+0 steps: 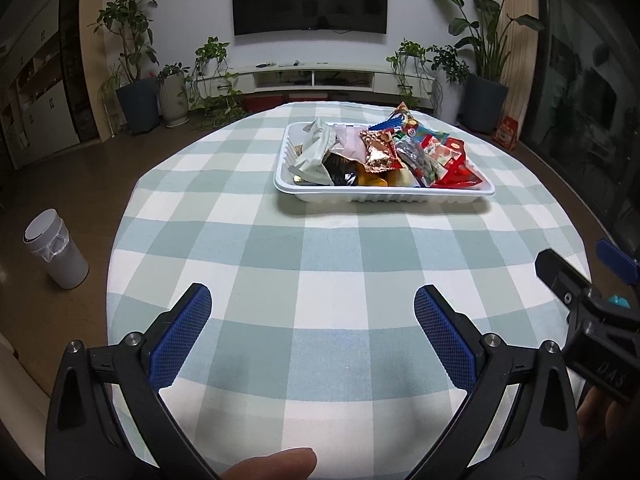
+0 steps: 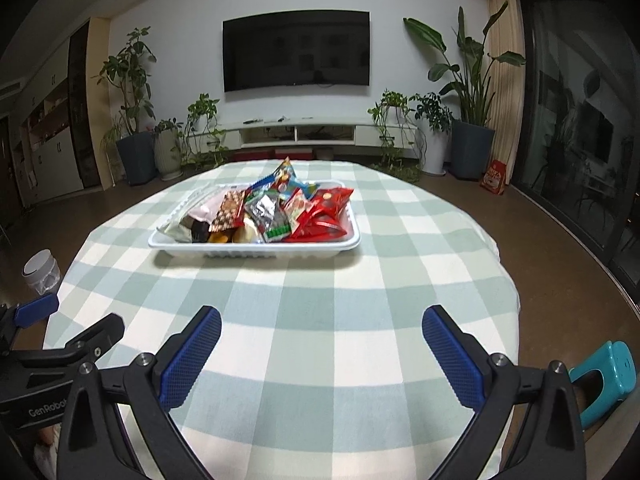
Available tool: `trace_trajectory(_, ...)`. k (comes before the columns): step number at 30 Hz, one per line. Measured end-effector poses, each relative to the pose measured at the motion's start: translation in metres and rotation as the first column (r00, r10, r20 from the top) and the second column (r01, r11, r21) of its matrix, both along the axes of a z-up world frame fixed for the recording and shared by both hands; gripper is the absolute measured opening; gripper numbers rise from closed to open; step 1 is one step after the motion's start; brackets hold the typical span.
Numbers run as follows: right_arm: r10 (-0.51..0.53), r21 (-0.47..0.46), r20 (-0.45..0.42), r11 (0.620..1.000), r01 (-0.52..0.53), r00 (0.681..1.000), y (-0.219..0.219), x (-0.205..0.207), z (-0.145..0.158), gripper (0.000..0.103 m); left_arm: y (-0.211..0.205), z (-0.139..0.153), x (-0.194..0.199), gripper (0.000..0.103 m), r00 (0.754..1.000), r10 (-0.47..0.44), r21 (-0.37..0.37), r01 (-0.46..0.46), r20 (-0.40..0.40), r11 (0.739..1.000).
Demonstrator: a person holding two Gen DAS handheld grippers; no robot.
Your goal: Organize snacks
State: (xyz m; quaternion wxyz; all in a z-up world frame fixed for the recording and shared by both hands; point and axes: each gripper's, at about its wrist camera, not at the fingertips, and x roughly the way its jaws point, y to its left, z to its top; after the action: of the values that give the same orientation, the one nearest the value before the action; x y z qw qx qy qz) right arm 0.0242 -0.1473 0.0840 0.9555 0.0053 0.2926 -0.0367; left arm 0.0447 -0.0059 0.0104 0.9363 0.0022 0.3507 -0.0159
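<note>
Living room, wall TV (image 2: 296, 56), potted plants either side; round table under a green-and-white checked cloth (image 1: 320, 264). White bin (image 1: 56, 248) on the floor off the left edge.

White shallow plastic tray (image 1: 384, 194) on the far half of the table, heaped with mixed snack packets (image 1: 384, 152): red foil packs on its right side, silver and gold wrappers mid, pale crumpled bag on the left. No loose packets visible on the cloth.

Left gripper (image 1: 312, 312) over the near edge of the table, jaws spread wide, holding nothing. Right gripper (image 2: 320, 332) likewise: wide open, empty, low over the near cloth, just beside the left one. Both well apart from the tray.

Judgement: either all packets already gathered and task near done, or sorting not yet begun. Cannot tell which from this alone.

If more to do: reach forward to the tray, pick a top packet. Red pack (image 2: 326, 216) on the right looks most exposed for the right gripper. Foil slippery and crinkly, so pinch at a sealed edge, not the puffed middle. Risk: dragging neighbours out of the heap, or shifting the light tray.
</note>
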Motion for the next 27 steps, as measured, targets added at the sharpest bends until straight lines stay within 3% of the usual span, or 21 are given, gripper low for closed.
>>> trace_trajectory(10, -0.002, 0.015, -0.032, 1.000, 0.002, 0.999, -0.001, 0.001, -0.005, 0.103, 0.010, -0.008, 0.008, 0.103, 0.998, 0.029, -0.047, -0.031, -0.047, 0.998)
trace_trajectory(27, 0.002, 0.015, -0.054, 1.000, -0.002, 0.999, 0.002, 0.004, -0.011, 0.103, 0.007, -0.010, 0.008, 0.103, 0.999, 0.027, -0.034, -0.028, -0.048, 0.999)
